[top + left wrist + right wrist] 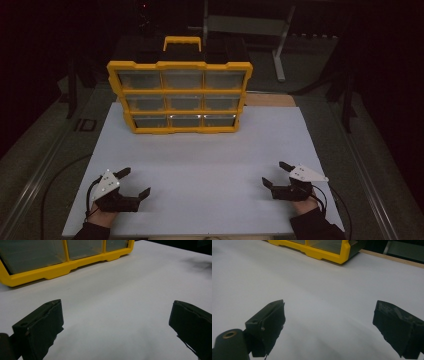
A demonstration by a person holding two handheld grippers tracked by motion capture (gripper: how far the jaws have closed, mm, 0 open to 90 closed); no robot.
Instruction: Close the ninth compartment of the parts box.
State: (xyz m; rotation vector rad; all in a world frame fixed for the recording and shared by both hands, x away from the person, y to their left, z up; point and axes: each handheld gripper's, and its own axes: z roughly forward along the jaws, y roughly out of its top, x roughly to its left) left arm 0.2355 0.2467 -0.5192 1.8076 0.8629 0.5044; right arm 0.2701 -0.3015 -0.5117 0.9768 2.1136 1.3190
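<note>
Left gripper [134, 183] at 7 o'clock on the white board [200, 165], jaws spread wide, nothing between them. Right gripper [276, 173] at 5 o'clock, also gaping wide and empty. Both well apart from the yellow drawer organizer [180, 95], which stands upright at 12 o'clock on the board's far edge, drawer fronts facing the person.

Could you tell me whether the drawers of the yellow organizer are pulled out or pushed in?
Pushed in: all nine clear drawers sit flush within the yellow organizer frame.
</note>
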